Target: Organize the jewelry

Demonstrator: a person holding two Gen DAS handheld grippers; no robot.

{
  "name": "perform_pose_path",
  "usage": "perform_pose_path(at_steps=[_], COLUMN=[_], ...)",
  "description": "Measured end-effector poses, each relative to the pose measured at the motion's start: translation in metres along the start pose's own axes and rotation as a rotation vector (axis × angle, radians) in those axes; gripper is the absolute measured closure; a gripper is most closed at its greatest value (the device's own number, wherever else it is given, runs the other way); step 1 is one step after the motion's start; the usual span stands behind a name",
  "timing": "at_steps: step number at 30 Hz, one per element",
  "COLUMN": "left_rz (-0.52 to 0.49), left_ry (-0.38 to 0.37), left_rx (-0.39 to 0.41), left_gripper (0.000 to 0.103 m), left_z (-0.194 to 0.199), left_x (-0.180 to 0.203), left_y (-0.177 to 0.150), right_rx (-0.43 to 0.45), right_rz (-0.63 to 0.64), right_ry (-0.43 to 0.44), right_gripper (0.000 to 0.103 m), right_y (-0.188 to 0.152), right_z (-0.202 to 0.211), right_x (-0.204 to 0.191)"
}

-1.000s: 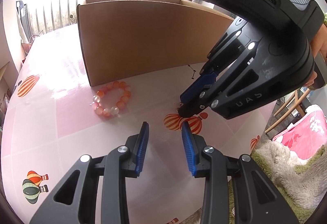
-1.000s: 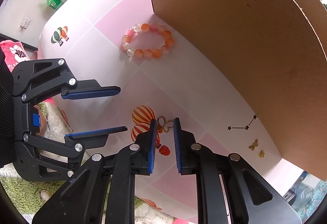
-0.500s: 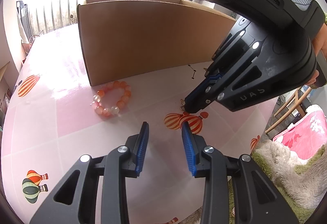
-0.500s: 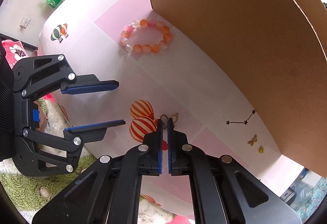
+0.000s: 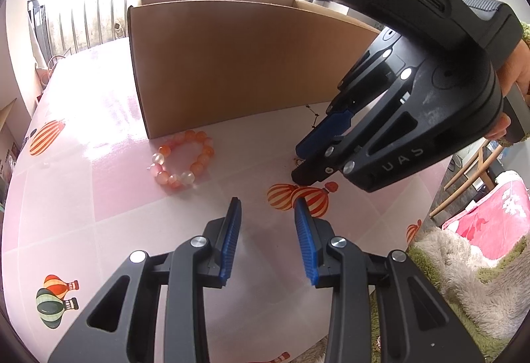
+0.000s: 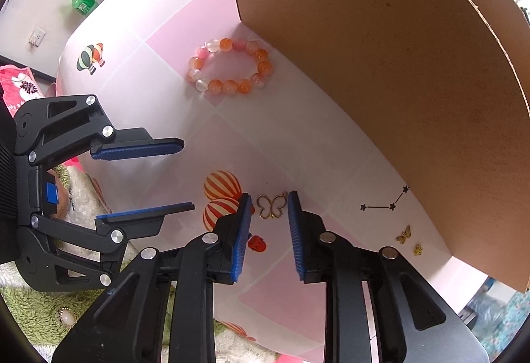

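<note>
Since the earlier frames, the right gripper (image 6: 266, 209) has closed to a pinch and then been opening again; its jaws now stand slightly spread, with the gold butterfly charm (image 6: 272, 206) lying flat on the worktop (image 6: 159, 71) between them, not clamped.

Going left to right in the right wrist view: we hold the left gripper (image 6: 162, 176) spread and empty, above the worktop's near-left edge. Past it, the orange bead bracelet (image 6: 229, 71) lies just beside the cardboard box (image 6: 381, 65). The butterfly charm sits by the printed balloons, with a small red strawberry charm (image 6: 257, 243) near it, partly hidden by the left finger. Further right lie a black star chain (image 6: 384, 202) and two small gold pieces (image 6: 409, 240), close to the box wall.

We judge the task barely begun: every piece we can see remains loose on the worktop, and the box interior is not visible. The pick of the butterfly charm is not yet secured.
</note>
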State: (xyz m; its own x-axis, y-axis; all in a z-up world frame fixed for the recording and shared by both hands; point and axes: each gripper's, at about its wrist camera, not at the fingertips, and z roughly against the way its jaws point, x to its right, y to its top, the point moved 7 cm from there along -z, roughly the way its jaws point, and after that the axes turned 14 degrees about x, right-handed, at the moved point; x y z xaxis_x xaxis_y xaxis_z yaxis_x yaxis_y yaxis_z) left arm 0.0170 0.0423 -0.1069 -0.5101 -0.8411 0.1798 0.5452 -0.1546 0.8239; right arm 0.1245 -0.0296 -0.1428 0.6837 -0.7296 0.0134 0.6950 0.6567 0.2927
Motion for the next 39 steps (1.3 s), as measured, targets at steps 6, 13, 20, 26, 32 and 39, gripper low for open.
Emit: perform_pose_path(at_steps=[6, 13, 20, 26, 32, 39], left_rz=[0.0, 0.002, 0.001, -0.012, -0.034, -0.06], left_ry=[-0.001, 0.002, 0.004, 0.018, 0.04, 0.022], left_rx=[0.001, 0.0, -0.001, -0.004, -0.003, 0.044], left_gripper=[0.071, 0.071, 0.071, 0.071, 0.071, 0.071], left_z=[0.0, 0.0, 0.0, -0.001, -0.001, -0.008], left_x=[0.0, 0.0, 0.0, 0.004, 0.015, 0.034], left_y=[0.0, -0.001, -0.001, 0.0, 0.001, 0.019], right_rx=[0.004, 0.001, 0.004, 0.039, 0.148, 0.315], right_rz=[0.005, -0.006, -0.005, -0.022, -0.05, -0.069], right_ry=[0.011, 0.023, 0.026, 0.019, 0.001, -0.065], right_gripper=[0.09, 0.09, 0.09, 0.09, 0.09, 0.09], right_y=[0.001, 0.0, -0.001, -0.002, 0.0, 0.005], right_z=[-0.002, 0.0, -0.001, 0.012, 0.053, 0.12], right_x=[0.008, 0.009, 0.013, 0.017, 0.021, 0.037])
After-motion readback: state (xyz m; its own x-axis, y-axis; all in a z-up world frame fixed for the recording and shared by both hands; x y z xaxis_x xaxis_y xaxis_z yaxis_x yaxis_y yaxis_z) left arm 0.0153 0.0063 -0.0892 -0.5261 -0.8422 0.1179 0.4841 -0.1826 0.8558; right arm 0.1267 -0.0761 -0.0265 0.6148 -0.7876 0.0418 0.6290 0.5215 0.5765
